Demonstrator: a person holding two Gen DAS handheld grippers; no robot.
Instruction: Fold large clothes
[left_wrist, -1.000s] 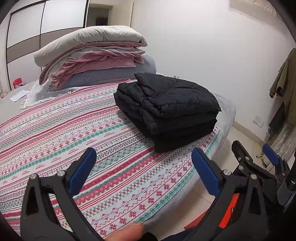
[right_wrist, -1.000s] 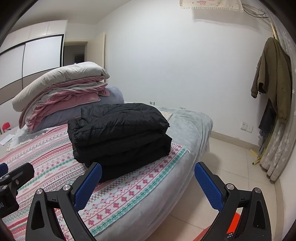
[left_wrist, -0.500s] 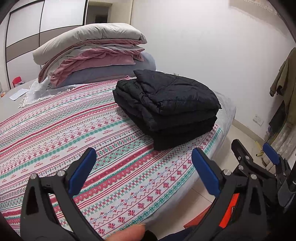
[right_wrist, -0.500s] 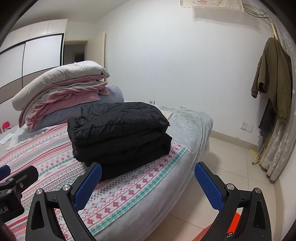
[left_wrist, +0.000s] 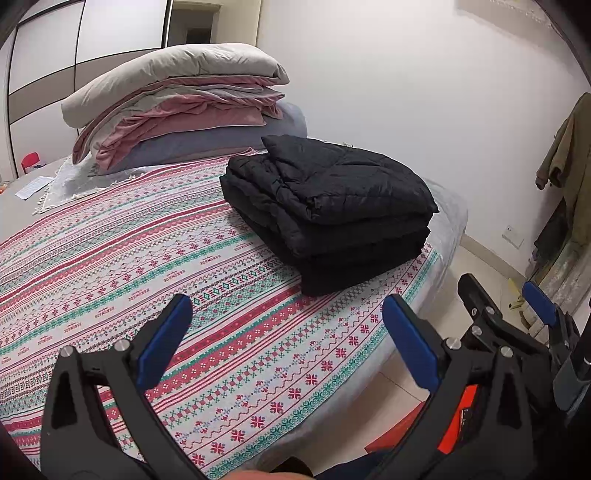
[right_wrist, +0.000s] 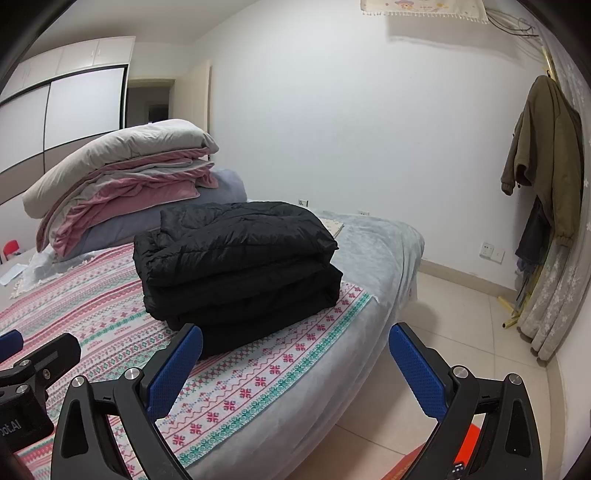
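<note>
A black quilted jacket (left_wrist: 328, 210) lies folded into a thick stack on the patterned bedspread (left_wrist: 129, 266) near the bed's right corner; it also shows in the right wrist view (right_wrist: 236, 266). My left gripper (left_wrist: 288, 343) is open and empty, held above the bed's front edge, short of the jacket. My right gripper (right_wrist: 295, 369) is open and empty, over the bed's edge and the floor, in front of the jacket. The right gripper's blue-padded fingers (left_wrist: 539, 302) show at the right of the left wrist view.
A pile of folded grey and pink quilts (left_wrist: 177, 107) sits at the back of the bed. Coats (right_wrist: 546, 155) hang on the right wall beside a curtain (right_wrist: 557, 288). Tiled floor (right_wrist: 461, 325) lies right of the bed. A wardrobe (right_wrist: 74, 110) stands at the far left.
Both grippers have drifted slightly, the view shifting a little; the jacket stays folded and still. Both stay open and empty.
</note>
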